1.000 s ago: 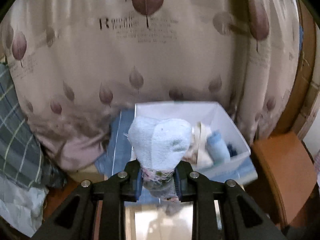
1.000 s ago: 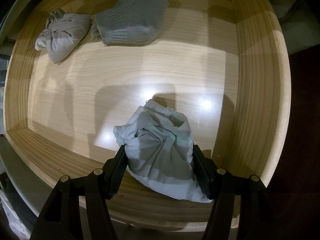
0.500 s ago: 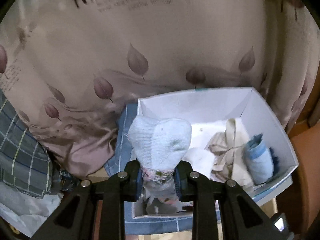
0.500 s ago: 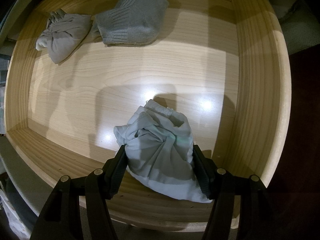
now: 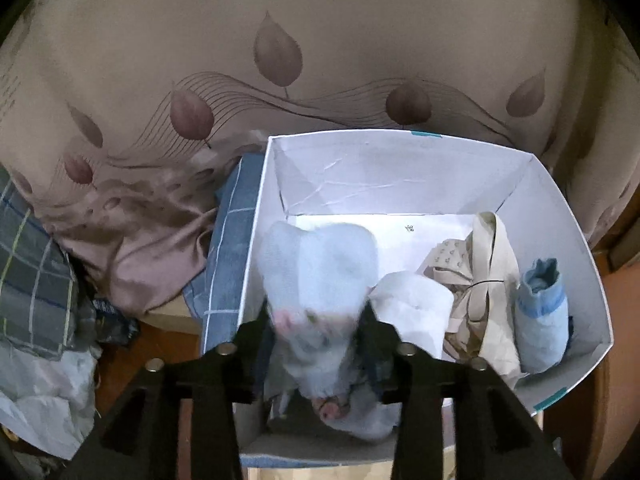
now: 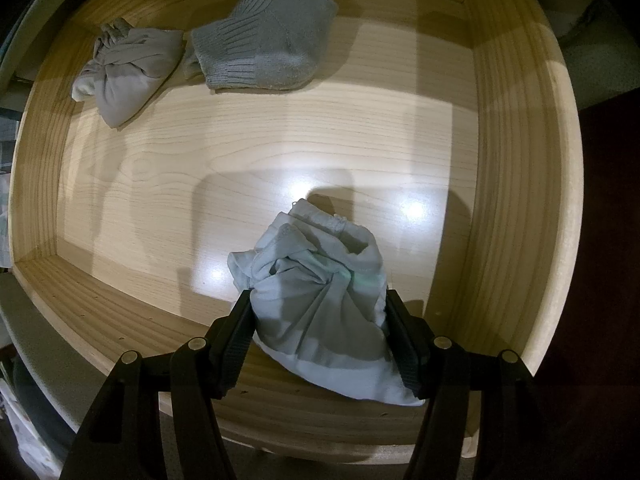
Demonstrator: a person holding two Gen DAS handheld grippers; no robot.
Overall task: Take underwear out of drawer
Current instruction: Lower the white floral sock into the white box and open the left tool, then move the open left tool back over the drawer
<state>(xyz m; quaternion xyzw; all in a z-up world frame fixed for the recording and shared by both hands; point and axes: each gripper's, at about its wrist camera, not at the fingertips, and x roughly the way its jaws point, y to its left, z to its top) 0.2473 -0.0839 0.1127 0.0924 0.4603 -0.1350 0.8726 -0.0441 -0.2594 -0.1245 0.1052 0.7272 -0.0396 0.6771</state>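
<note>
**A:** What do you have on the left side?

**B:** My left tool point(image 5: 316, 332) is tipped down over the white box point(image 5: 568, 216), and its jaws are opening. The pale blue rolled bundle point(image 5: 320, 268) sits between them, blurred, with a pink-flecked end hanging low. I can't tell whether the pads touch it. Left of the box I see a blue checked cloth point(image 5: 228, 248) against its wall, and a leaf-print curtain point(image 5: 280, 60) behind everything.

**A:** And inside the box?

**B:** From left to right past the bundle: a white folded piece point(image 5: 416, 308), a beige crumpled garment point(image 5: 476, 276), then a light blue roll point(image 5: 540, 320) against the right wall.

**A:** The right side?

**B:** I'm looking straight down into the wooden drawer point(image 6: 520, 160). In its far left corner lies a grey knotted piece point(image 6: 128, 72), and just beside it a grey ribbed sock bundle point(image 6: 268, 40); they look to be touching. Nearer me, at the front of the drawer, my right tool point(image 6: 318, 320) is clamped on a pale grey-blue underwear bundle point(image 6: 320, 288), jaws held moderately wide by the cloth, pads pressing both flanks. The bundle rests partly over the drawer's front wall.
</note>
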